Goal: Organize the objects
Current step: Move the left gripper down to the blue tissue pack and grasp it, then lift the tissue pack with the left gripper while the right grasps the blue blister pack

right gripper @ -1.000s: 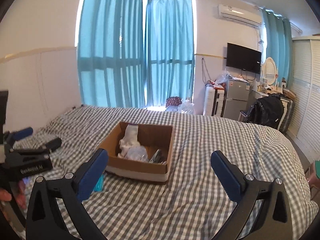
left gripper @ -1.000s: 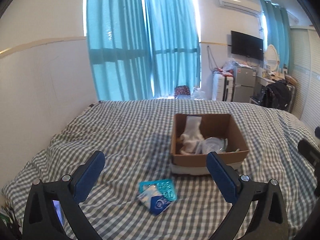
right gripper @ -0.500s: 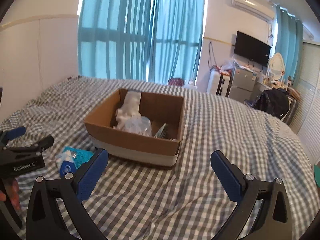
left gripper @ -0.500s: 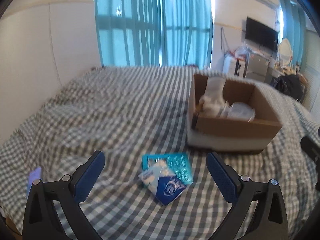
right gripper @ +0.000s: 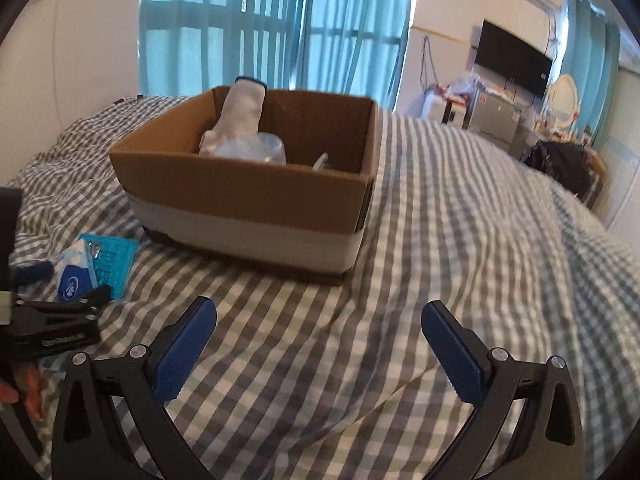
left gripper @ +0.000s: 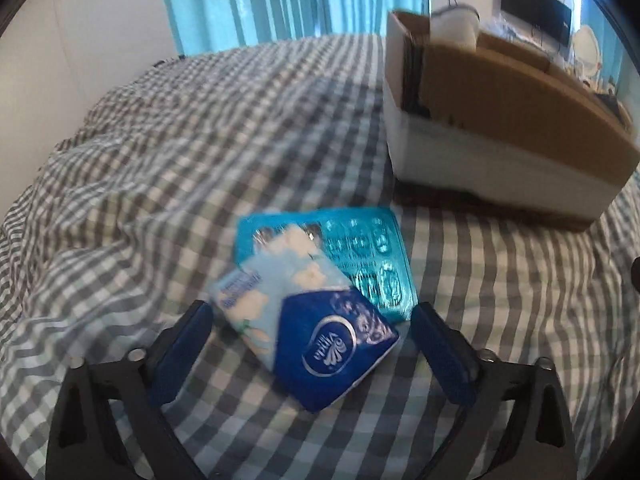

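Observation:
A blue and white tissue pack (left gripper: 308,320) lies on the checked bedspread, partly over a teal blister sheet (left gripper: 360,252). My left gripper (left gripper: 310,316) straddles the pack, its jaws closing, with gaps still showing between the blue pads and the pack. In the right wrist view the same pack (right gripper: 74,276) and teal sheet (right gripper: 114,260) sit at the left, with the left gripper (right gripper: 68,286) over them. My right gripper (right gripper: 318,316) hovers open over bare bedspread in front of a cardboard box (right gripper: 248,192). The box (left gripper: 500,120) holds a white cloth (right gripper: 240,116) and clear plastic items.
The checked bed (right gripper: 460,240) stretches right and far beyond the box. Teal curtains (right gripper: 260,24) hang behind it. A wall TV (right gripper: 512,60), a small fridge (right gripper: 496,120) and a dark bag (right gripper: 560,164) stand at the far right. A white wall (left gripper: 80,60) borders the bed's left side.
Both grippers have come down toward the bed. The tissue pack now lies between the left pads, which stand slightly closer together. The box looms nearer in the right wrist view.

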`<state>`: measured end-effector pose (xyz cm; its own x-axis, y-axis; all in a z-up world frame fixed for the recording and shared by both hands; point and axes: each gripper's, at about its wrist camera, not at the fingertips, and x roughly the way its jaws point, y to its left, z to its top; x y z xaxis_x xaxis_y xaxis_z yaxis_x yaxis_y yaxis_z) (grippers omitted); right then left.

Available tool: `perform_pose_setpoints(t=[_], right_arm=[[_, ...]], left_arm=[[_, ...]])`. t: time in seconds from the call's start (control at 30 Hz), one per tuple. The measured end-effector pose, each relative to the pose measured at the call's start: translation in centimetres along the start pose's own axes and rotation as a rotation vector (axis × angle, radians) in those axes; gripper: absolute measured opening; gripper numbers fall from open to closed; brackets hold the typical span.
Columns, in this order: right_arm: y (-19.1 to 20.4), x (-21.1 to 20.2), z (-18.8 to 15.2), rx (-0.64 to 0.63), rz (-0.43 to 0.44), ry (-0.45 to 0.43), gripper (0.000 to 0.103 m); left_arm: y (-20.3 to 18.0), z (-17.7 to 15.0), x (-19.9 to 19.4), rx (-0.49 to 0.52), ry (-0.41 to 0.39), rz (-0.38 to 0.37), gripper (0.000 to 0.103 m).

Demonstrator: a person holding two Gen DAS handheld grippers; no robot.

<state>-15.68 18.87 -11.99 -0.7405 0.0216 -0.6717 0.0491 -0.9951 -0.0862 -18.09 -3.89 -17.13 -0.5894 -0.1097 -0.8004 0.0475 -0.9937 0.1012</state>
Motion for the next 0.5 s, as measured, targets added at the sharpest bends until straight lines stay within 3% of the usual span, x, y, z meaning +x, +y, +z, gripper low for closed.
perform_pose_setpoints(t=[0.03,0.13,0.5], right_arm=[[-0.2,0.1,-0.1,0.004,0.003,0.004,0.103],[-0.8,0.2,-0.4,0.024,0.002,0.014,0.103],[0.2,-3.0,-1.0,0.003,0.038,0.009,0.103]], left_arm=[[0.0,-0.1,0.2,0.0,0.005,-0.003,0.084],[0.4,-0.5,0.2,-0.018,0.005,-0.027,0.075],[1.2,-1.5,-4.1,-0.021,-0.025,-0.061,0.073]])
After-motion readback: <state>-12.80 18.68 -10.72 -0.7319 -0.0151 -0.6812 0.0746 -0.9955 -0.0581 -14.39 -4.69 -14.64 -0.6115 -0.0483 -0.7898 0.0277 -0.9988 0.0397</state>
